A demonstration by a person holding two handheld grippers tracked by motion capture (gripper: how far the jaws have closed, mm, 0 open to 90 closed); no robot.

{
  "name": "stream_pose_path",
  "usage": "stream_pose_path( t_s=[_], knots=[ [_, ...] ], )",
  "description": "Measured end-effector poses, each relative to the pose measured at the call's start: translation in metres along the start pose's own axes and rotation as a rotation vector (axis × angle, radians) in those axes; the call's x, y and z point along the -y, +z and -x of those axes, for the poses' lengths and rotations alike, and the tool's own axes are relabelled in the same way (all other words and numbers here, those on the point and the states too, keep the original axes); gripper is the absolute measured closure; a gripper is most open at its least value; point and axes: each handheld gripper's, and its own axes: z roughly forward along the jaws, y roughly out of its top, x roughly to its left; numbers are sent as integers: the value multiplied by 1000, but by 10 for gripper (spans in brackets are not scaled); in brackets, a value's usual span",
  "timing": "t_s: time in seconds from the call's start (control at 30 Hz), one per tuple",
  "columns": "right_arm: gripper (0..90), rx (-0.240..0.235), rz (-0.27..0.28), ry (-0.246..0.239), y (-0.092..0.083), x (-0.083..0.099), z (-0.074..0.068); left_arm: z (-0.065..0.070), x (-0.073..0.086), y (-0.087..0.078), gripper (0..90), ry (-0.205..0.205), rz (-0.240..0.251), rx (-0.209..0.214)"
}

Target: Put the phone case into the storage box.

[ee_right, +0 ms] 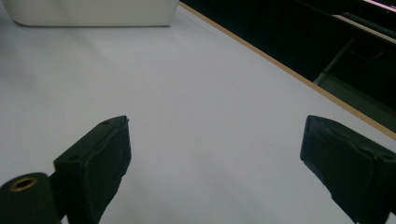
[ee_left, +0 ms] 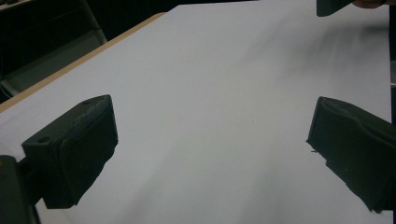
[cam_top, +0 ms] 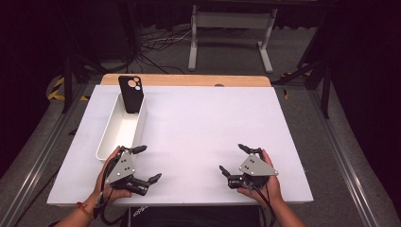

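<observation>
resting near the front edge of the white table [cam_top: 198,123], the left gripper [cam_top: 144,164] and the right gripper [cam_top: 234,158] sit well apart, each held in a hand that comes in from the bottom of the high view. both point inward, toward each other across the bare middle of the table. the left gripper has its jaws spread wide with nothing between them; in the left gripper view only white table surface lies between its two black pads [ee_left: 79,149]. the right gripper is likewise released, jaws wide and empty, with plain table between its pads [ee_right: 100,163] in the right gripper view. the white tray [cam_top: 108,142] lies along the left side of the table, its near end just beside the left gripper. a black phone case [cam_top: 131,93] stands upright at the tray's far end, leaning against the far wall, camera cut-outs at the top. neither gripper touches the tray or the case
</observation>
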Motion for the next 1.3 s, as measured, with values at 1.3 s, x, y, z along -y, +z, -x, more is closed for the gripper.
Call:
stream_pose_path(
  t_s=[1.3],
  knots=[
    [108, 2, -15, -22, 1, 0, -2, 3, -6, -3, 21, 23, -2, 14]
  ],
)
